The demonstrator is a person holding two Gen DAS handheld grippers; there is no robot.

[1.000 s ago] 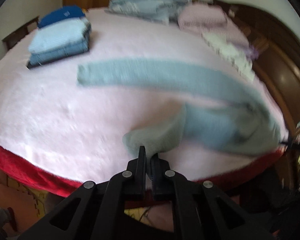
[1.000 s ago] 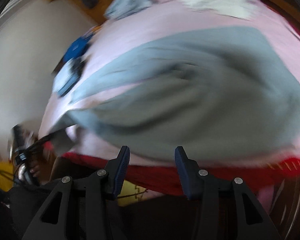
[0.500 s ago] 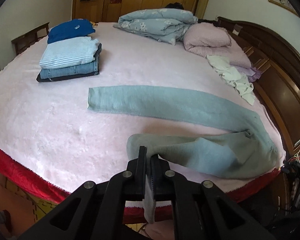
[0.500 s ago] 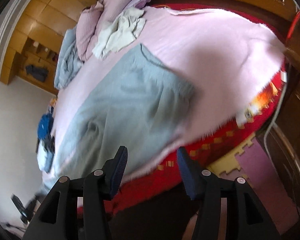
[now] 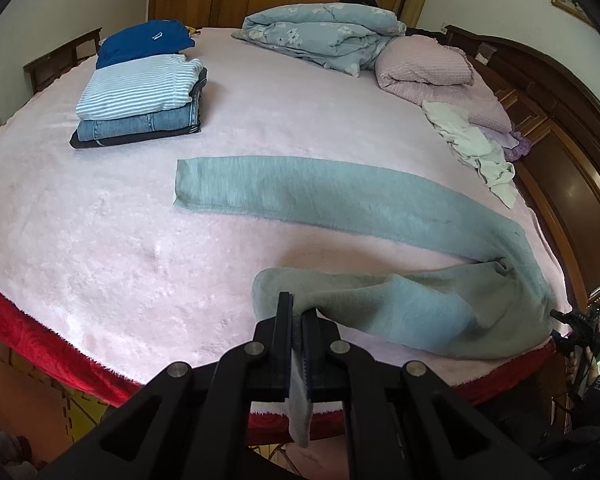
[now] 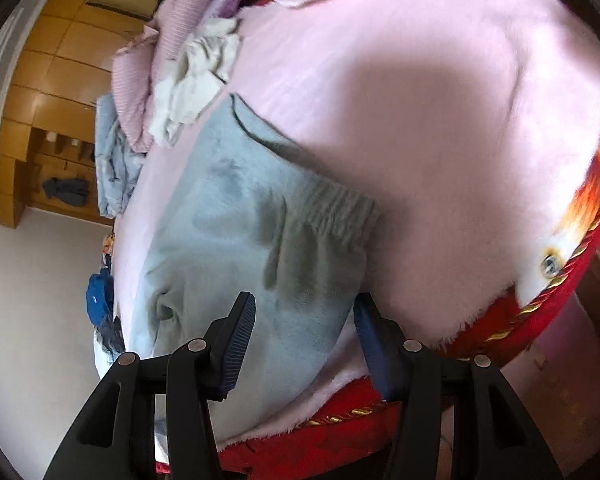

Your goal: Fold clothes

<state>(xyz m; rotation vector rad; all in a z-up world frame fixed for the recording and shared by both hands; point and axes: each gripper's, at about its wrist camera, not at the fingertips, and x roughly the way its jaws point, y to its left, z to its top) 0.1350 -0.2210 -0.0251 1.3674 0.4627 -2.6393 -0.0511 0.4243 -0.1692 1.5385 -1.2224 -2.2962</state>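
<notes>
**Grey sweatpants pinched at one cuff, waistband under open jaws**

Grey fleece sweatpants [image 5: 340,196] lie across a pink plush bedspread [image 5: 100,240] near the foot edge of the bed. One leg stretches flat and straight toward the middle of the bed. The other leg is doubled back along the near edge, and its cuff end is raised off the cover. The left gripper [image 5: 297,320] has its jaws pressed together on that cuff, with a tongue of grey fabric hanging down between the fingers below the grip.

The right gripper [image 6: 304,320] hovers over the waist end of the sweatpants [image 6: 236,248], close to the bed's corner. Its jaws stand wide apart and hold nothing. The gathered elastic waistband [image 6: 332,204] lies just beyond the fingertips. A red trim with gold cord [image 6: 540,308] runs along the mattress edge there.

Farther back on the bed sits a stack of folded clothes [image 5: 140,92], with a striped top over jeans and a dark garment. A folded blue garment [image 5: 144,42] rests behind it. A pale blue floral quilt [image 5: 324,28] is bundled near the headboard, beside pink pillows [image 5: 428,64]. A crumpled white garment [image 5: 476,148] lies by the pillows.
</notes>
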